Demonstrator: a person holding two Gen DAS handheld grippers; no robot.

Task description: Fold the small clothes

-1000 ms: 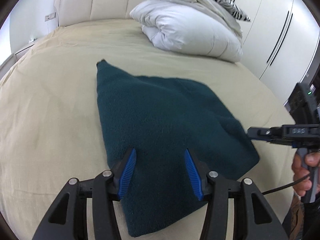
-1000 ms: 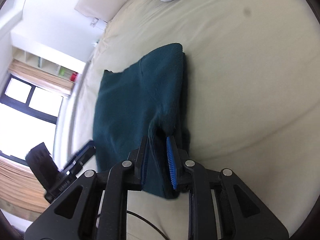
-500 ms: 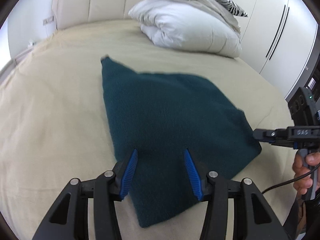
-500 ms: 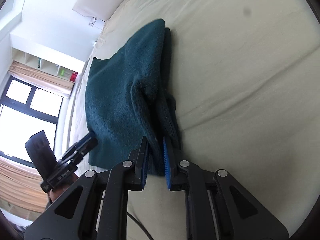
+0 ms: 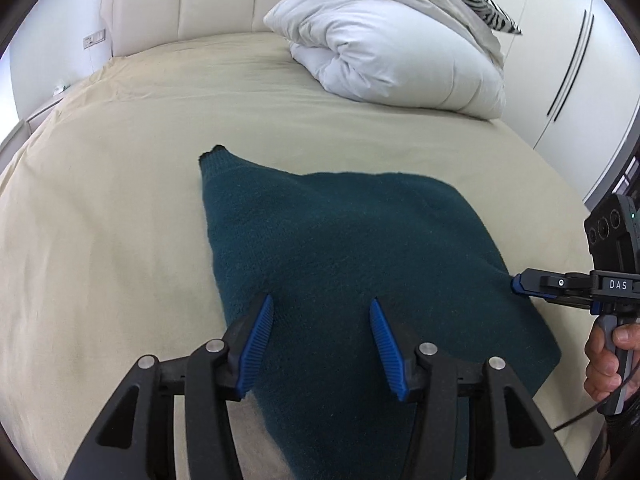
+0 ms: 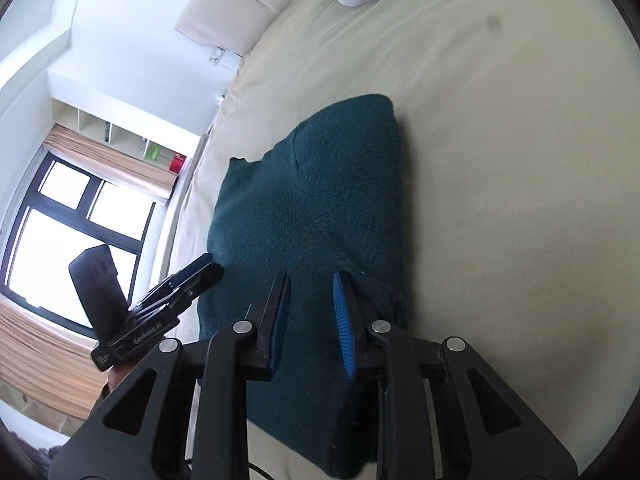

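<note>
The bed fills most of what I see, a wide mattress under a beige sheet with a padded cream headboard at the far end. A bundled white duvet sits toward the head of the bed on the right, with a zebra-striped cushion on top of it, and white wardrobe doors stand beyond. In the right wrist view I can also see a dark-framed window with tan curtains off to the left. The dark teal knitted garment lies on the sheet near the foot of the bed, well apart from the duvet; it is folded into a thick, roughly four-sided pad with a fuzzy texture, one narrow ribbed end poking out toward the headboard, and a doubled, rounded edge along its right side in the right wrist view. My left tool hovers over the near part of the garment with its blue-padded jaws wide apart, gripping nothing. My right tool sits over the garment's right edge, jaws parted with teal fabric showing between them, and I cannot see either pad pressing on it.
</note>
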